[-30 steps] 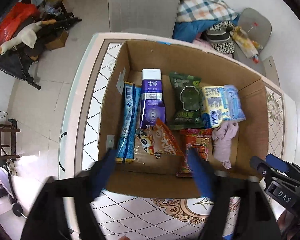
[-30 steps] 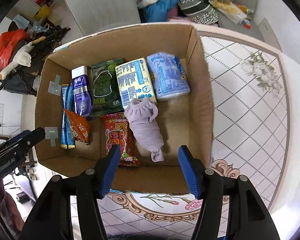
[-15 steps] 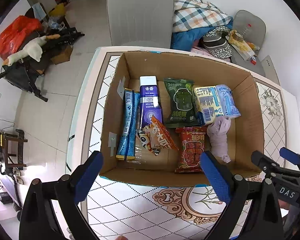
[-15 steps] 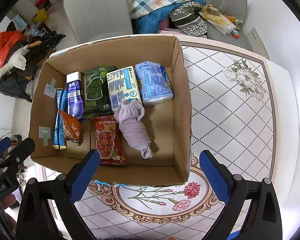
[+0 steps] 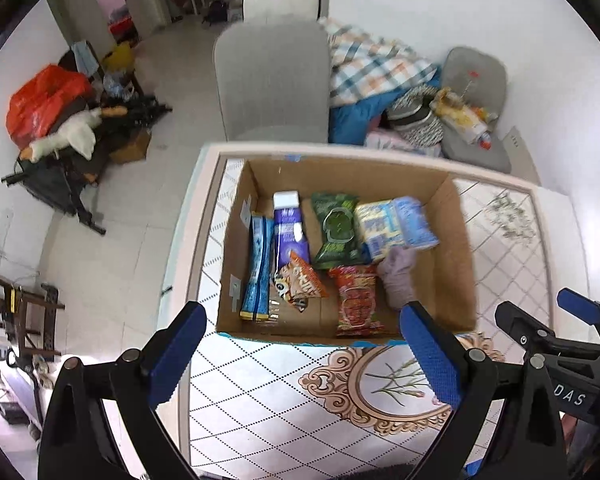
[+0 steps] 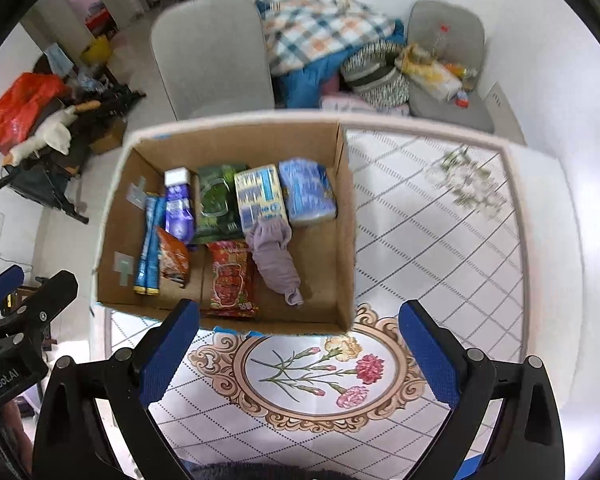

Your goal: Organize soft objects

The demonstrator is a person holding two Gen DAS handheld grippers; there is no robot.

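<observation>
An open cardboard box [image 5: 456, 264] [image 6: 346, 216] stands on the patterned table [image 6: 440, 248]. Inside lie several soft packs: a blue sachet strip [image 5: 256, 268], a purple pouch [image 6: 178, 210], a green pack [image 5: 336, 236], yellow and blue tissue packs [image 6: 306, 194], an orange snack bag [image 5: 300, 280], a red snack bag [image 6: 230, 280] and a lilac sock [image 6: 276, 258]. My left gripper [image 5: 300, 344] hangs open above the box's near edge, nothing between its fingers. My right gripper [image 6: 300, 340] is open and empty too, over the table's flower medallion. Each gripper shows at the edge of the other's view.
A grey chair [image 5: 272, 84] stands behind the table. A second chair [image 6: 444, 60] is piled with a plaid blanket [image 6: 320, 28], clothes and bags. On the floor at left lie a red bag [image 5: 44, 100] and dark clutter.
Both grippers have risen and pulled back from the box, which now looks smaller. Their jaws have spread wide. The sock and packs lie in the box.
</observation>
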